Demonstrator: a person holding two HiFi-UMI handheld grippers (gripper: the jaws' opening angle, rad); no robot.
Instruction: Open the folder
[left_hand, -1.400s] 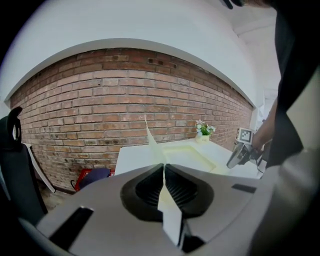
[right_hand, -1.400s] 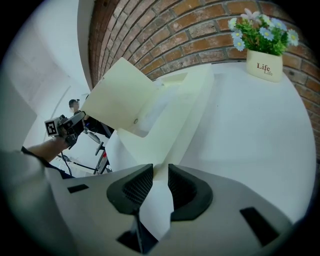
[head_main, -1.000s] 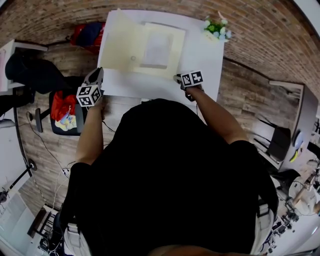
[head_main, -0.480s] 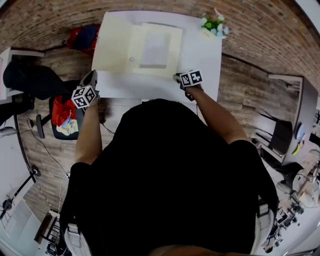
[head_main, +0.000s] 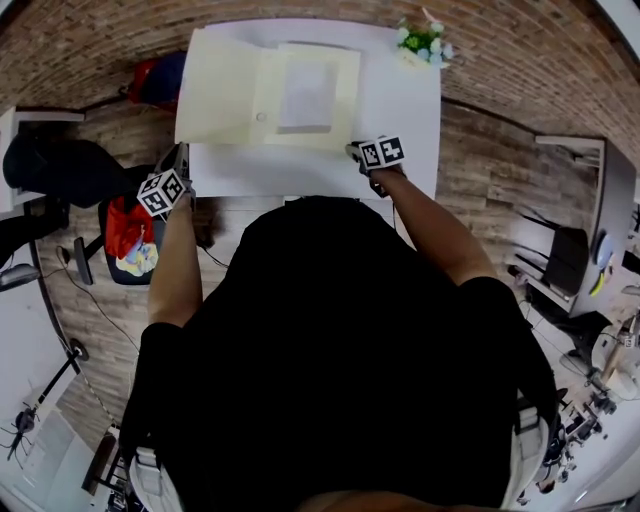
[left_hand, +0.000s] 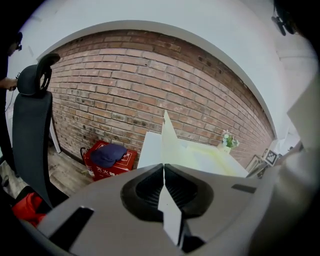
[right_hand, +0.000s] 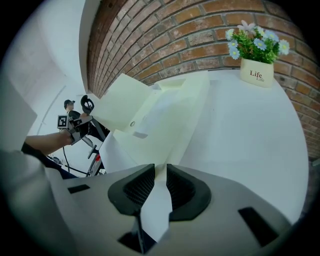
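Observation:
A cream folder (head_main: 265, 95) lies opened on the white table (head_main: 400, 110), with a pale sheet (head_main: 305, 95) inside its right half. Its cover (head_main: 215, 90) is swung out to the left, past the table's left edge. My left gripper (head_main: 178, 158) is shut on the cover's near left edge; in the left gripper view the thin cover (left_hand: 170, 145) runs straight between the closed jaws of the left gripper (left_hand: 164, 167). My right gripper (head_main: 354, 152) is shut on the folder's near right corner; the right gripper view shows the right gripper (right_hand: 160, 172) pinching the folder's (right_hand: 165, 110) corner.
A small white pot of flowers (head_main: 422, 42) stands at the table's far right corner. On the floor to the left are a red box (head_main: 155, 75), a black chair (left_hand: 30, 125) and a red bag (head_main: 125, 235). A brick wall (left_hand: 125, 90) runs behind the table.
My left gripper has moved left and down with the cover, which has swung from raised to lying wider open over the table's left edge. The right gripper has stayed put.

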